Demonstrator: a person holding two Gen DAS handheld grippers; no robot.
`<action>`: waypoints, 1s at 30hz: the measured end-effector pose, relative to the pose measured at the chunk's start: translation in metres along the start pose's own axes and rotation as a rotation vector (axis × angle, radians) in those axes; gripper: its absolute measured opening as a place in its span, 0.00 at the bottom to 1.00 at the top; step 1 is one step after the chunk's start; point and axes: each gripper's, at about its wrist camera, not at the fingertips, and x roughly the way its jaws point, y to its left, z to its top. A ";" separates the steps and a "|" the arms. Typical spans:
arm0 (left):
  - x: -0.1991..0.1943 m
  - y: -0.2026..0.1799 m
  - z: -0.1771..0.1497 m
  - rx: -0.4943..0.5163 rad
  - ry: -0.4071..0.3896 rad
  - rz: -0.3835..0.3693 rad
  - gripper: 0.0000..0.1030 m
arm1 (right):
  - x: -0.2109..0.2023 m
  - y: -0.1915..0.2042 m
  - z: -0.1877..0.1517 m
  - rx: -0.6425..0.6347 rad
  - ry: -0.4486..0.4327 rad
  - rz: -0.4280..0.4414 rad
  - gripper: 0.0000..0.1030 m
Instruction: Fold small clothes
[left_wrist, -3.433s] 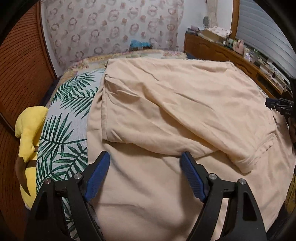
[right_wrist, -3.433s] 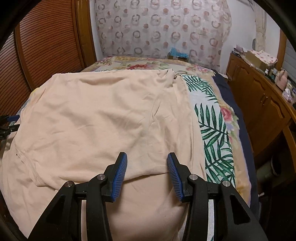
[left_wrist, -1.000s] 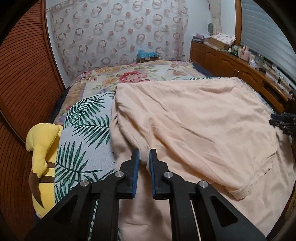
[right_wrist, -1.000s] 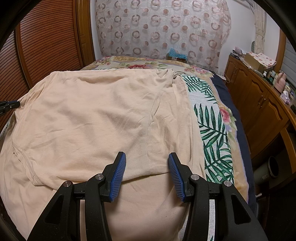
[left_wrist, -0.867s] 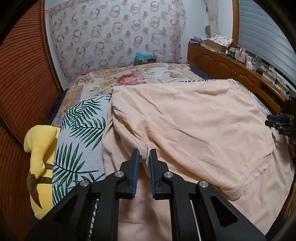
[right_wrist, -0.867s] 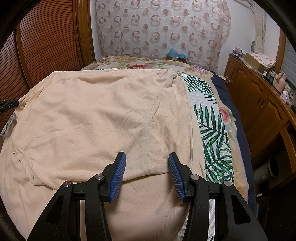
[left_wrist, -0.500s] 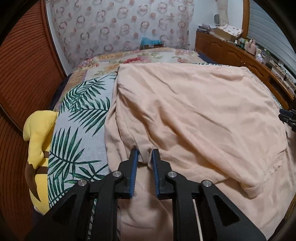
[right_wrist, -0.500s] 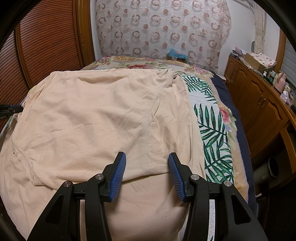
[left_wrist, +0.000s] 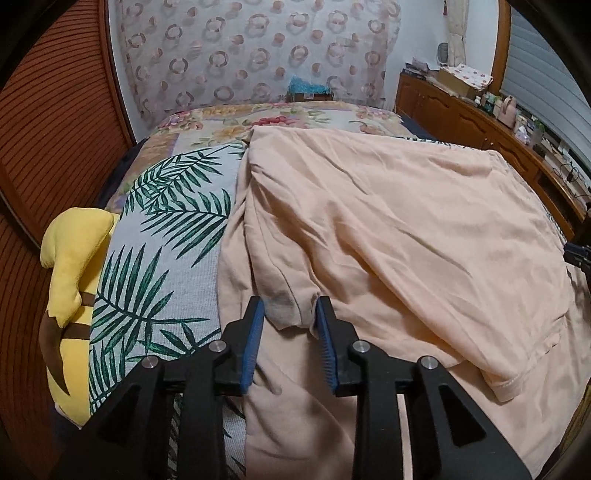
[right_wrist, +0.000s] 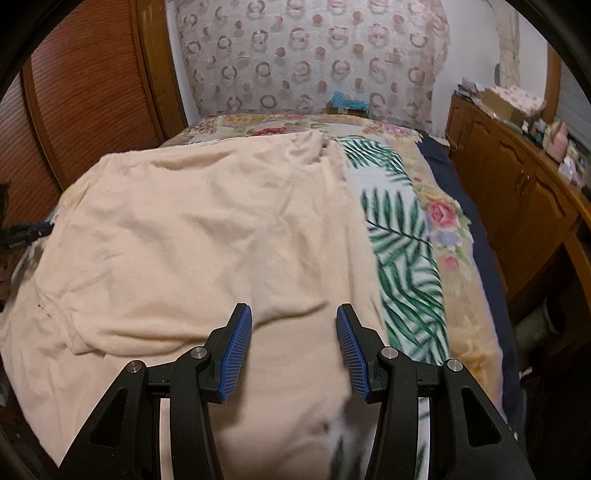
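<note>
A bed (left_wrist: 173, 229) with a palm-leaf and floral cover fills both views, and across it lies a large peach garment (left_wrist: 406, 229), its upper layer folded over a lower one so that a hemmed edge runs toward 4 o'clock in the left wrist view. The same peach garment (right_wrist: 207, 236) spreads over the left and middle of the right wrist view, its right edge bordering bare palm-print cover toward 3 o'clock. The left gripper (left_wrist: 290, 317) stands partly spread, its blue pads on either side of a bunched sleeve end (left_wrist: 286, 306) at the garment's left edge; the pads lie close to the cloth, but whether they press it cannot be told. The right gripper (right_wrist: 293, 325) is spread wide above the garment's near edge and holds nothing; a curved fold of cloth passes between its fingers. Open bed cover lies at 9 o'clock of the left gripper and at 2 o'clock of the right one. A wooden dresser (right_wrist: 517, 206), crowded with small items, lines the right side of the bed, and slatted wooden doors (left_wrist: 55, 122) stand to the left. A yellow plush toy (left_wrist: 70, 266) rests at the bed's left edge, at 9 o'clock of the left gripper. A patterned curtain (right_wrist: 314, 55) hangs beyond the bed.
</note>
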 end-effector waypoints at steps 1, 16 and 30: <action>0.000 0.001 -0.001 -0.003 0.000 -0.003 0.29 | -0.001 -0.001 0.001 0.004 0.003 0.009 0.49; -0.031 -0.018 0.003 0.080 -0.102 -0.008 0.06 | 0.019 0.012 0.024 -0.060 0.056 -0.040 0.19; -0.055 -0.013 0.010 0.064 -0.183 -0.022 0.04 | -0.016 0.034 0.029 -0.152 -0.054 -0.043 0.02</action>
